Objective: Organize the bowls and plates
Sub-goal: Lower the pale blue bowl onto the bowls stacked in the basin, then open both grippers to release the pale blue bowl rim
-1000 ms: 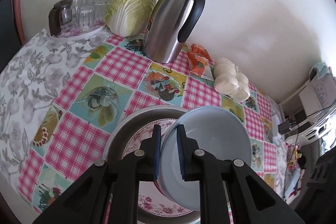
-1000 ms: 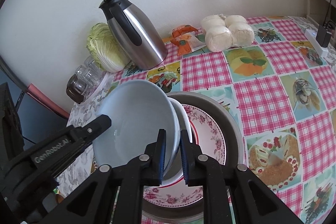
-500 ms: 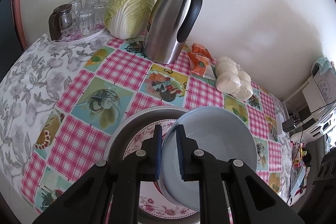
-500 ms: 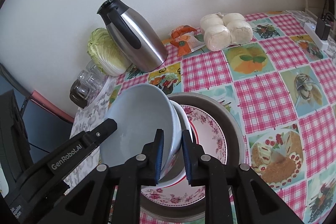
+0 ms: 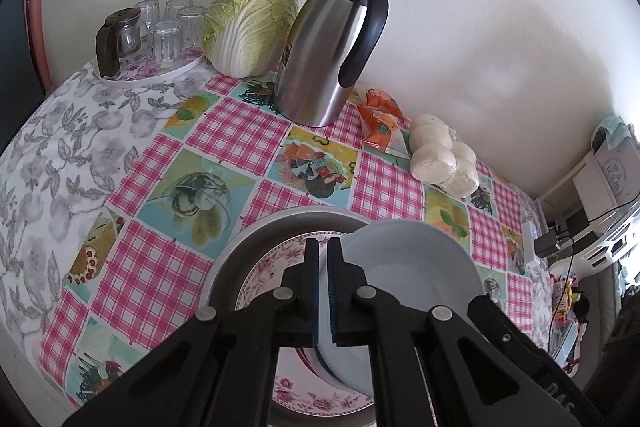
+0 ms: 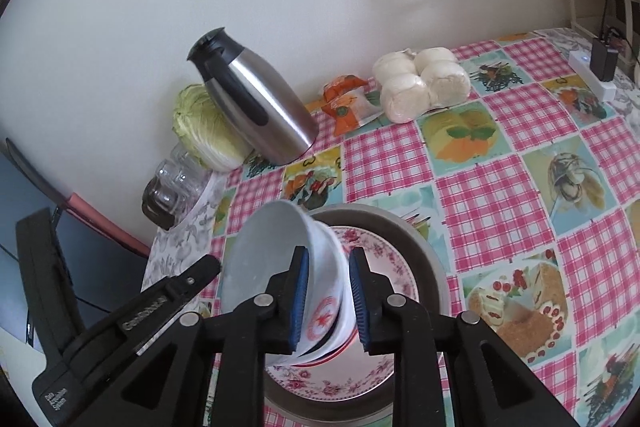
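Note:
A pale blue-white bowl (image 5: 408,275) hangs tilted on its side over a floral plate (image 5: 264,279) that lies in a metal basin (image 5: 236,259). My left gripper (image 5: 323,246) is shut on the bowl's rim. In the right wrist view the bowl (image 6: 264,251) opens toward the left, and a red emblem shows on its white outer wall. My right gripper (image 6: 329,253) has its jaws spread on either side of that wall, and the pads do not press it. A second rim with red and blue lines shows just under the bowl. The floral plate (image 6: 372,251) and the basin (image 6: 426,259) lie below.
A steel jug (image 5: 328,43), a cabbage (image 5: 252,19) and a tray of glasses (image 5: 160,27) stand along the wall. An orange packet (image 5: 380,119) and wrapped buns (image 5: 440,155) lie to the right. A power strip (image 6: 592,75) sits at the far right edge.
The right gripper's jaws have spread apart around the bowl's wall and that hand has risen a little. The bowl now stands more on edge. The left gripper has kept still.

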Tool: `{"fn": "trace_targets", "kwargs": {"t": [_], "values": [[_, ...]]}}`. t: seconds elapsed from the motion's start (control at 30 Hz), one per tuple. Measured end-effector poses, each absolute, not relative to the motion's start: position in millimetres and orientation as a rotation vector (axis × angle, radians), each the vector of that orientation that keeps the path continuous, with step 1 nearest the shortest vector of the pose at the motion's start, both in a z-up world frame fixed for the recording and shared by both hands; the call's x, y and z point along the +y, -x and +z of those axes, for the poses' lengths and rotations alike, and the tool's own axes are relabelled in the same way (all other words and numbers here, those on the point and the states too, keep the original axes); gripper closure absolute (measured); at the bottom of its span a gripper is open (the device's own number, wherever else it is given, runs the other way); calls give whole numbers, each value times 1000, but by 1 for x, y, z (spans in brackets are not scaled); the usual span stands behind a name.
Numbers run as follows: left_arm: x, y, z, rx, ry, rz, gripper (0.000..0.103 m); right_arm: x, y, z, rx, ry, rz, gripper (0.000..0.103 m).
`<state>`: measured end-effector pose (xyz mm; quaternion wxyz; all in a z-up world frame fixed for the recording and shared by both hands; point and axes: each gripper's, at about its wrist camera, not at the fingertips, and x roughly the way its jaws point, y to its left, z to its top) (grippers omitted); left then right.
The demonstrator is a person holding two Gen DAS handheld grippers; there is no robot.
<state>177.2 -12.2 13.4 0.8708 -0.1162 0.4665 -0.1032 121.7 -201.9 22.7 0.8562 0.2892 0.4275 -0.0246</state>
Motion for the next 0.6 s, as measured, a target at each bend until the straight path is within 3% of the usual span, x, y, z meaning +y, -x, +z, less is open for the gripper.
{"fn": "trace_targets", "kwargs": {"t": [0.37,0.4,0.5,0.6], "values": [[-8,-176,16,985,264,-211,98,-212,-126,5,933,-640,-54,79],[-8,-176,16,987,262,-211,94,-212,-126,3,938,-642,-53,79],[-6,-172,17,986,265,-205,67,-210,-126,0,949,-643,-49,79],[-4,-166,19,980,269,-202,56,-209,-122,3,947,-629,-45,79]]}}
